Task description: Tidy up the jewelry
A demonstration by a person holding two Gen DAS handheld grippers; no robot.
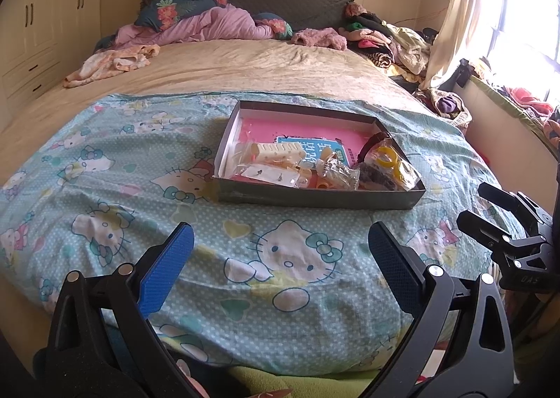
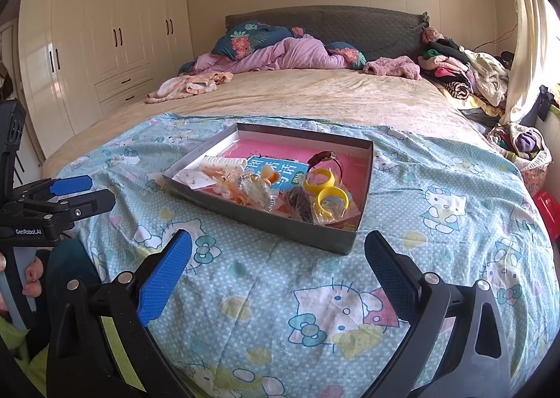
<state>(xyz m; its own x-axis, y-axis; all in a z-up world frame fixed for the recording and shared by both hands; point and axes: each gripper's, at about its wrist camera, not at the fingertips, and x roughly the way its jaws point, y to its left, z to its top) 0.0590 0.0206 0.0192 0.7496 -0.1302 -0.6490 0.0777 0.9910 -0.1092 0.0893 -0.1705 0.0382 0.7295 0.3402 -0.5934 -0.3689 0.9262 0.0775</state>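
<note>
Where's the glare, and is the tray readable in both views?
Left wrist: window blown out at upper right, curtain washed; tray sharp. Right wrist: glare only at the right edge, tray evenly lit. Both: heavy fisheye bending, dark corners.

Home bedroom — bed (image 2: 315,97) (unmade), wardrobe (image 2: 105,34).

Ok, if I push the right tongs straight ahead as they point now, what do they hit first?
Probably the near wall of the grey tray, above the patterned sheet. The open right tongs hold nothing; depth is uncertain.
</note>
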